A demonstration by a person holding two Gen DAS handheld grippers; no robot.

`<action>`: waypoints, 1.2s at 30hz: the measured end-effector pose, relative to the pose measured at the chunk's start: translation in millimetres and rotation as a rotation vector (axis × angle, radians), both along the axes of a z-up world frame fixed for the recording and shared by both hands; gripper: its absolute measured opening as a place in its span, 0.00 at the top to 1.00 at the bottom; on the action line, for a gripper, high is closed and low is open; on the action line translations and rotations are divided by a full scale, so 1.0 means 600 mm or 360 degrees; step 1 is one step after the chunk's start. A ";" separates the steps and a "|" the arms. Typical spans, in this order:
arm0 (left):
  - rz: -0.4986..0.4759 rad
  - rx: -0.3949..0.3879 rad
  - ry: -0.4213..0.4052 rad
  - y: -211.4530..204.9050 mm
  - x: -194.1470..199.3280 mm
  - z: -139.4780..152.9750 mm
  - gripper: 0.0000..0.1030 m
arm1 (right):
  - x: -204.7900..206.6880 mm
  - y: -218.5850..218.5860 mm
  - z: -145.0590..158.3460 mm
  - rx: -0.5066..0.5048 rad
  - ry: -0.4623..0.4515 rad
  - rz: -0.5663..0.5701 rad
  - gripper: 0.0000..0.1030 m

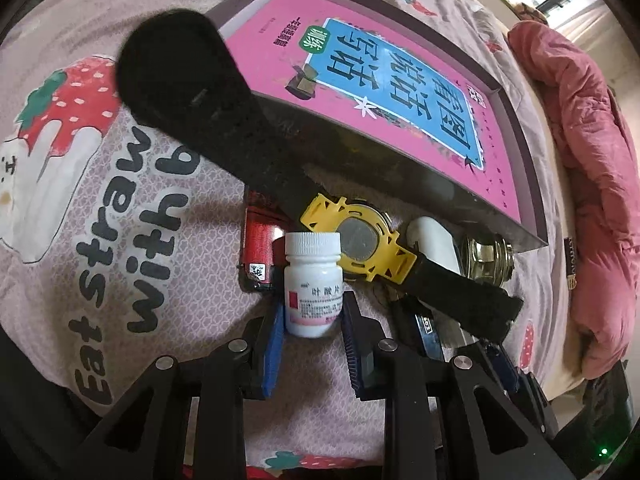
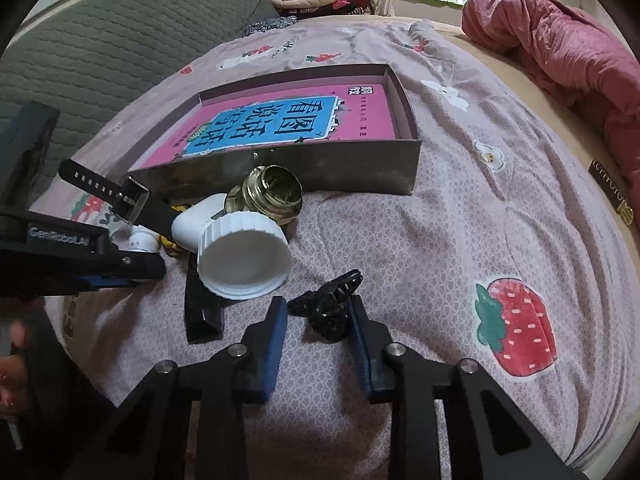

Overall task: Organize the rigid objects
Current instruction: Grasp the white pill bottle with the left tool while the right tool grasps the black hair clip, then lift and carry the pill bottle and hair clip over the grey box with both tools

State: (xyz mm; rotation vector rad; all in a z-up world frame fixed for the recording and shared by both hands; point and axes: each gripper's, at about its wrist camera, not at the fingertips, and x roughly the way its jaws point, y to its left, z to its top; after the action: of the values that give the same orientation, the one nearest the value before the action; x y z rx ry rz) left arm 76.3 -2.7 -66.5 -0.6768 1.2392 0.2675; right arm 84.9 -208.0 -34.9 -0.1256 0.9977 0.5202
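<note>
My left gripper (image 1: pixel 313 316) is shut on a small white pill bottle (image 1: pixel 312 280), which stands upright on the bed between the blue pads (image 1: pixel 274 344). My right gripper (image 2: pixel 320 314) is shut on a black hair clip (image 2: pixel 326 312) lying on the sheet. A watch with a yellow case (image 1: pixel 360 240) lies behind the bottle, and its black strap (image 1: pixel 192 92) leans over the wall of a shallow box (image 2: pixel 320 168). A pink book (image 2: pixel 280 124) lies inside that box. A white jar (image 2: pixel 240 260) on its side and a glass jar (image 2: pixel 272 194) sit in front of the box.
A red packet (image 1: pixel 258 248) lies left of the bottle, and a black flat block (image 2: pixel 202 312) lies left of the clip. A pink quilt (image 2: pixel 560 52) is heaped at the right. The strawberry-print sheet (image 2: pixel 460 240) to the right holds no objects. A hand (image 2: pixel 12 360) shows at the left edge.
</note>
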 end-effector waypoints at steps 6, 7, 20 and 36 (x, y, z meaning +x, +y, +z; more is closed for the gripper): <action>-0.0027 -0.0020 -0.0036 0.003 -0.002 0.001 0.74 | -0.002 -0.006 0.005 0.0040 -0.0002 0.0003 0.84; -0.0031 -0.0030 -0.0052 0.004 -0.004 0.002 0.74 | -0.003 -0.006 0.007 0.0047 -0.0009 0.0009 0.84; -0.0165 -0.0129 -0.0196 0.012 -0.065 0.037 0.74 | -0.006 -0.025 0.032 0.0091 -0.0091 -0.0050 0.84; -0.0339 0.0077 -0.0319 -0.015 -0.074 0.100 0.74 | -0.029 -0.021 0.078 0.0134 -0.0232 -0.0023 0.84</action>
State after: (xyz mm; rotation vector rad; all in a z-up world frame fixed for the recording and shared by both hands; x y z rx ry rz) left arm 31.8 -12.0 -6.6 -0.5118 1.0987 0.0514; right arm 67.8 -220.5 11.6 -0.0796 0.8328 0.5316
